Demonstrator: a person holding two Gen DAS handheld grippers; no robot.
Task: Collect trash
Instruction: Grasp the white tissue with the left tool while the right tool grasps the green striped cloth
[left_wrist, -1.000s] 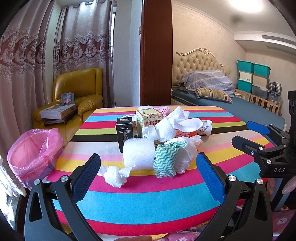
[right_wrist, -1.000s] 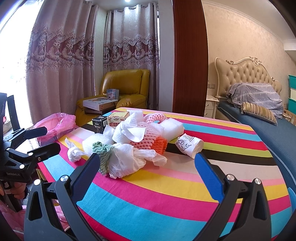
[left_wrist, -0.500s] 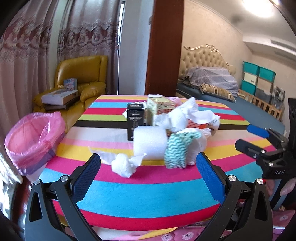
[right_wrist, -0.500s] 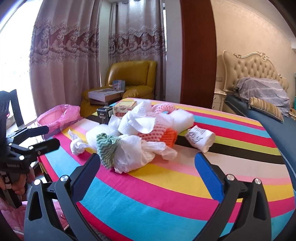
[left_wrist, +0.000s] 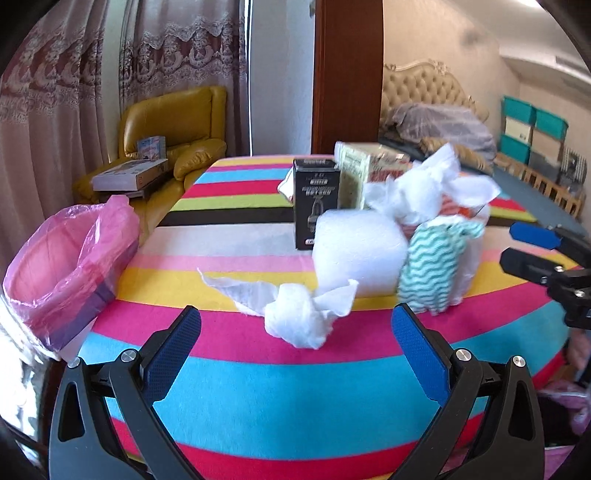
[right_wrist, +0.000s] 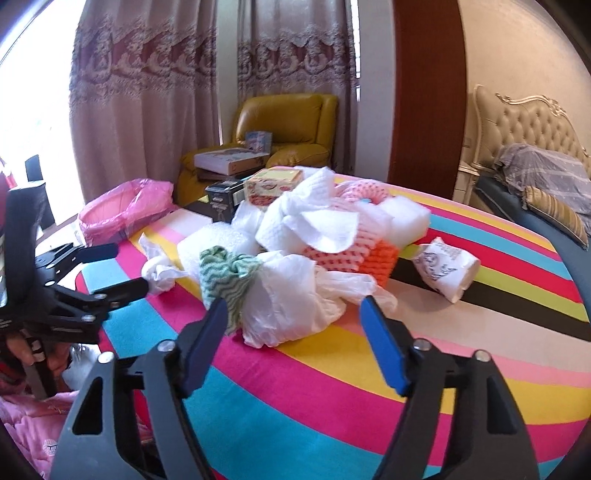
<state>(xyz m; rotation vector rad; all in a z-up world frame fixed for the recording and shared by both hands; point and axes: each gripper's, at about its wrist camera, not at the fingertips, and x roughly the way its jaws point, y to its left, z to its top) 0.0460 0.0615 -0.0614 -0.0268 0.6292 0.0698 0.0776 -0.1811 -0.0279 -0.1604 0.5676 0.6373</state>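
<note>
Right gripper (right_wrist: 291, 325) closing, nothing gripped, white bag (right_wrist: 295, 295) blurred

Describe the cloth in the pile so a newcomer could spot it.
On the striped table, find the trash pile. At its near edge, against a white plastic bag, sits the cloth. It is the only green-and-white zigzag piece; its neighbours are plain white.

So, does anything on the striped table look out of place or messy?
Yes. A heap of rubbish sits on the striped table: a crumpled tissue lying apart at the front, a foam block, a white plastic bag with a green cloth, and a black box. None is in the pink bin beside the table.
</note>
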